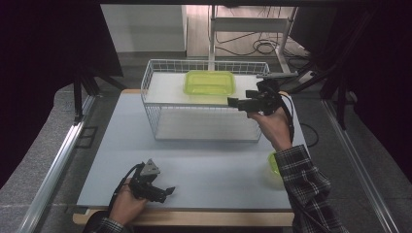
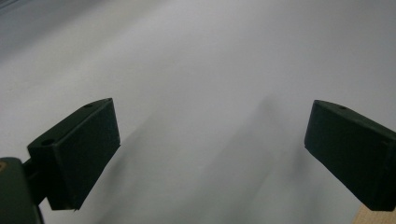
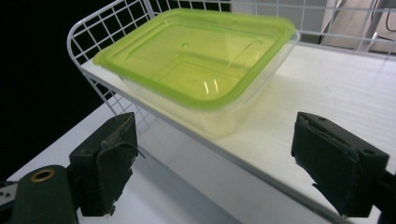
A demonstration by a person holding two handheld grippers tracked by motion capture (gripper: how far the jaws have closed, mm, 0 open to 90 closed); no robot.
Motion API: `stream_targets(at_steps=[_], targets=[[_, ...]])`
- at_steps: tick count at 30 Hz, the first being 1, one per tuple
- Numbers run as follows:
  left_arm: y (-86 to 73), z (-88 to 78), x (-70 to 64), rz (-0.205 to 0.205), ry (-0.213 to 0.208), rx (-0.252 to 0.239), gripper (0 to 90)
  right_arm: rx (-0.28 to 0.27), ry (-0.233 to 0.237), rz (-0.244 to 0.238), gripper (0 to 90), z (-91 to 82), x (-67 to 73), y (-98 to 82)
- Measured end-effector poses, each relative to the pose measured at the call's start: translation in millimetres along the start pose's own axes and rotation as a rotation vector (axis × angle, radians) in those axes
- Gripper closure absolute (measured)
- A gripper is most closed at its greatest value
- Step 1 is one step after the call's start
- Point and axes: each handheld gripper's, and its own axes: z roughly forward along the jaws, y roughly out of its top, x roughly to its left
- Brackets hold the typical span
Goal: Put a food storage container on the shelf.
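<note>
A clear box with a lime-green lid (image 1: 210, 82) sits on the top shelf of a white wire rack (image 1: 151, 104) at the back of the table. My right gripper (image 1: 234, 102) hovers at the rack's right side, pointing left at the box, a short way from it. In the right gripper view the box (image 3: 196, 60) lies just beyond the right gripper (image 3: 215, 154), whose jaws stand wide apart with nothing between them. My left gripper (image 1: 167, 191) rests low near the table's front left, open over bare table; in its own view the left gripper (image 2: 210, 149) holds nothing.
A second lime-green item (image 1: 273, 162) lies on the grey table (image 1: 209, 165) at the right, partly hidden by the plaid sleeve. The rack's lower shelf (image 1: 204, 128) is bare. Dark curtains and metal rails flank the table; cables lie on the floor behind.
</note>
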Motion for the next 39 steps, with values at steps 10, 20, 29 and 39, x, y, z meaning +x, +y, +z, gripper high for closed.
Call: stream_targets(at_steps=[10, 20, 29, 39], targets=[[-0.1, -0.7, 0.6, -0.007, 0.001, -0.006, 3.5, 0.032, 0.003, -0.054, 9.3, -6.7, 3.6, -23.2], [0.3, -0.3, 0.1, -0.006, 0.0, -0.006, 3.5, 0.059, 0.011, -0.088, 6.6, -13.0, 7.2, -43.0], [0.5, -0.8, 0.3, -0.007, 0.002, -0.012, 3.6, 0.071, 0.0, -0.117, 6.3, -23.4, 12.1, -64.3], [0.7, -1.7, 1.1, -0.01, -0.001, -0.025, 3.7, 0.086, -0.016, -0.144, 6.5, -30.5, 15.8, -87.0]])
